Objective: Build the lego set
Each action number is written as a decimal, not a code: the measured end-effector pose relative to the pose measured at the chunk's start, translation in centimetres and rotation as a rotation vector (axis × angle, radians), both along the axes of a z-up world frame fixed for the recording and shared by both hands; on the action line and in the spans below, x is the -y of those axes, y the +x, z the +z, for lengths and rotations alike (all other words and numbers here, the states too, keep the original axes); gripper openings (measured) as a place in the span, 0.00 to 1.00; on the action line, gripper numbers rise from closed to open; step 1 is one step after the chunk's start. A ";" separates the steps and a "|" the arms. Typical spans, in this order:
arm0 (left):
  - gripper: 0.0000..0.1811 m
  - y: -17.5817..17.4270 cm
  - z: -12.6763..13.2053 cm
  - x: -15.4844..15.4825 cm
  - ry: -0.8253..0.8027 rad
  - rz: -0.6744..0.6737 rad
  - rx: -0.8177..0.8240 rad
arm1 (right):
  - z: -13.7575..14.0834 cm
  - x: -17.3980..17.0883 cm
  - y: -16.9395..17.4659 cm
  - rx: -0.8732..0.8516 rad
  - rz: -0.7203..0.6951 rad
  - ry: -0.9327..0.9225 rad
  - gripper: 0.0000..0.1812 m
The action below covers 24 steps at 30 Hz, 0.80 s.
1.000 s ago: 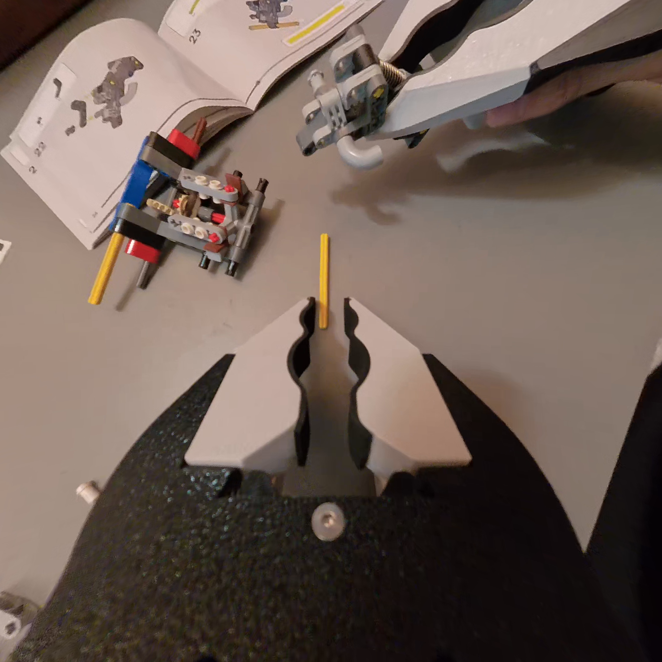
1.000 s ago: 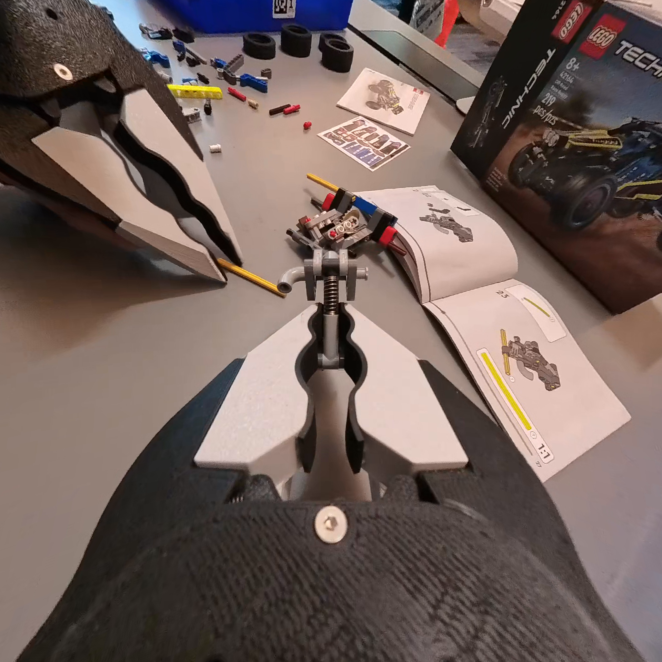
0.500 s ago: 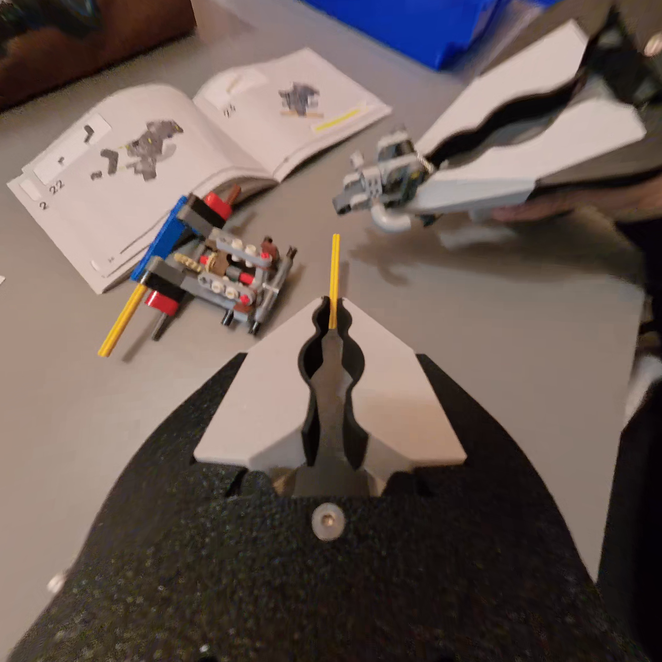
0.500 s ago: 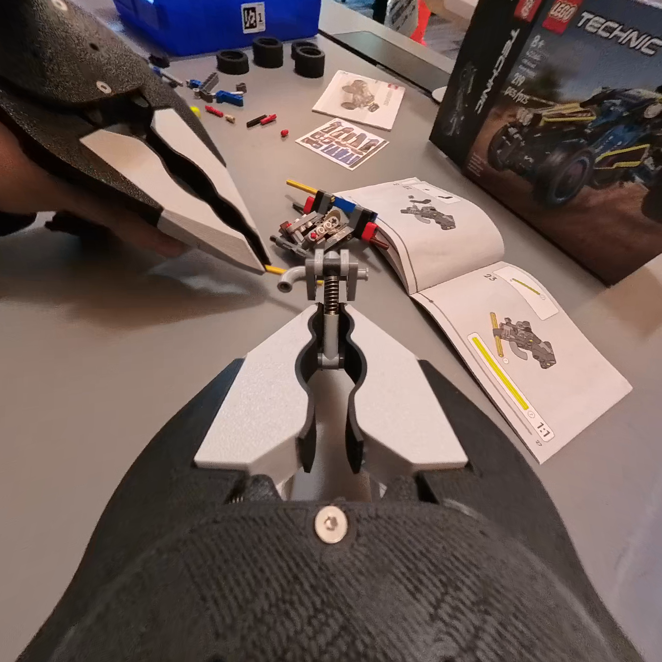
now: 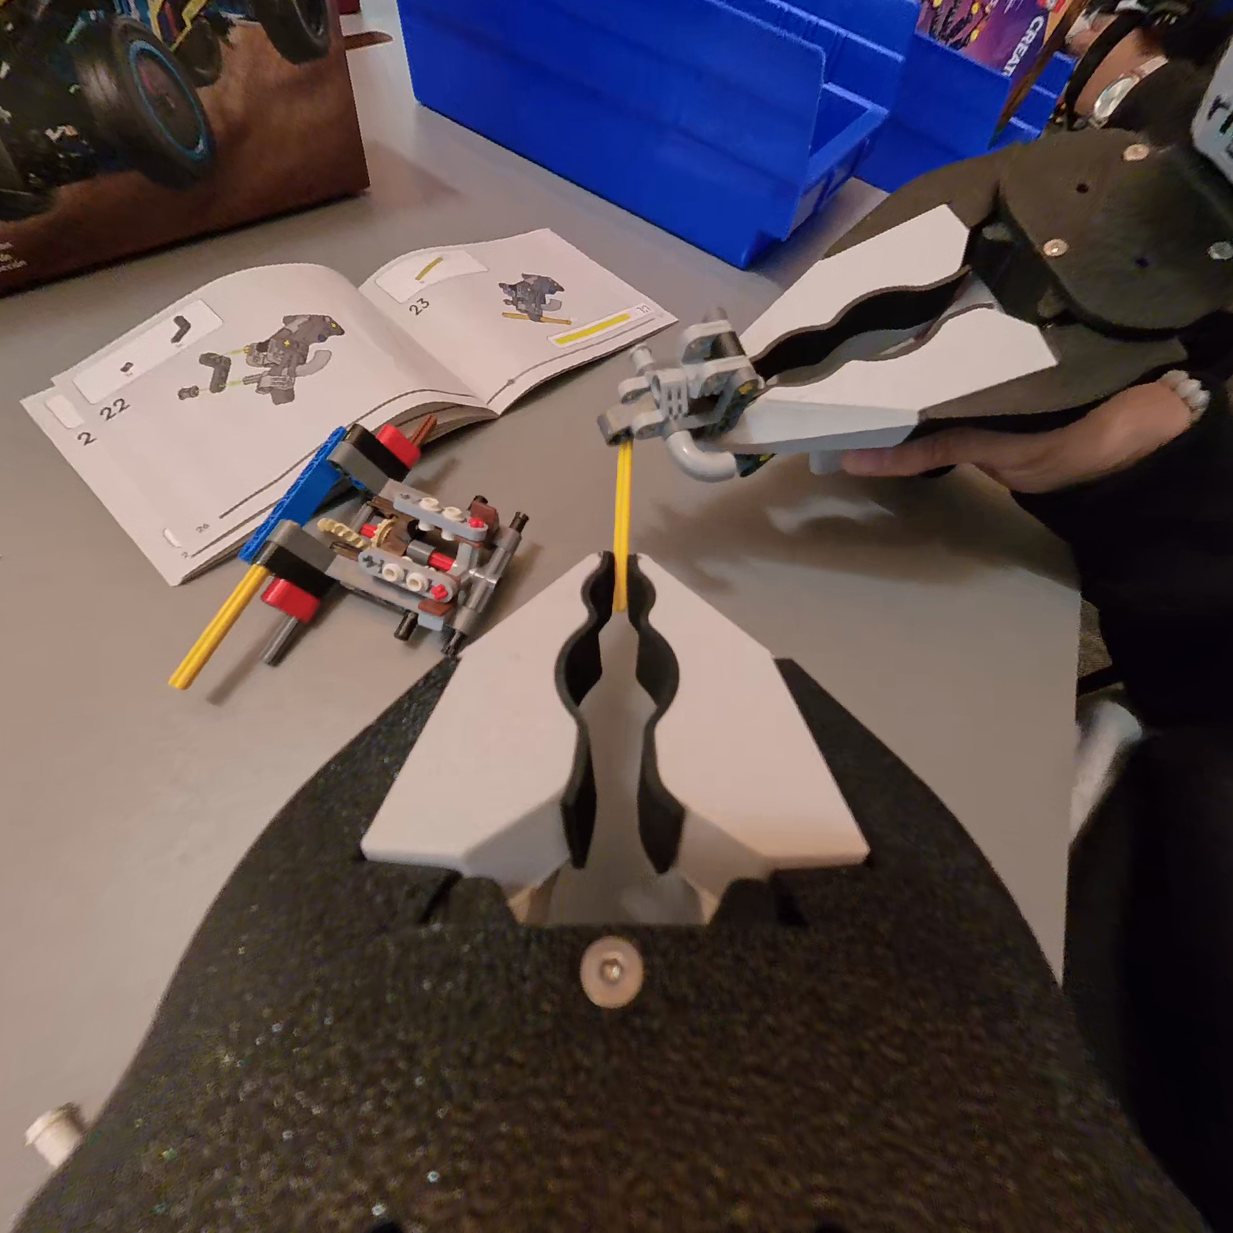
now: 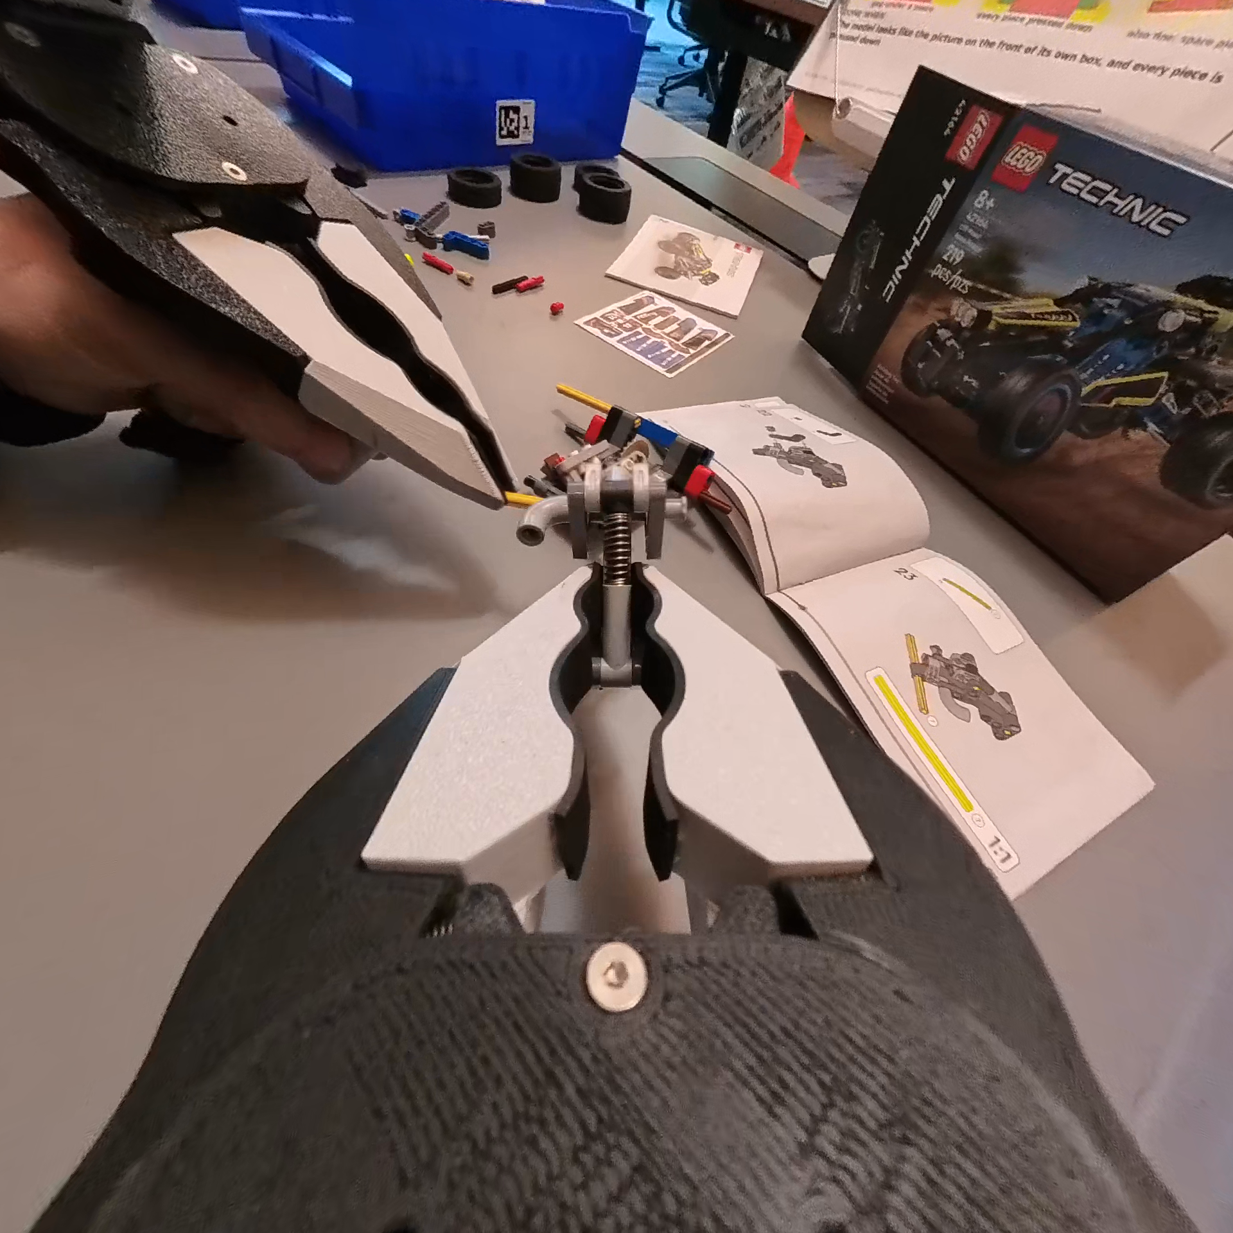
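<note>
I had lifted the yellow axle, left gripper clenched on it, to the grey subassembly grasped by my right gripper; insertion was due.

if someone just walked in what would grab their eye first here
Centre stage, the left gripper pinches a thin yellow axle whose far tip meets the grey spring-loaded subassembly clamped in the right gripper. Just left of that, a half-built chassis lies against the open instruction booklet. A bright blue bin and the set's box stand behind.
</note>
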<state>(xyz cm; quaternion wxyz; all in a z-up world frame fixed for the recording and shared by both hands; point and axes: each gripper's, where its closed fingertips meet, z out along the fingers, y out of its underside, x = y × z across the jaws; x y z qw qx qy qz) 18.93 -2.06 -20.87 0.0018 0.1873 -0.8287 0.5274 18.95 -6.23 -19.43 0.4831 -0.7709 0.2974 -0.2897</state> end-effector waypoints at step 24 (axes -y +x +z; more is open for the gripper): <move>0.00 0.3 1.1 -0.7 -0.112 0.018 -0.111 | 0.8 -0.2 0.4 0.105 -0.014 -0.026 0.03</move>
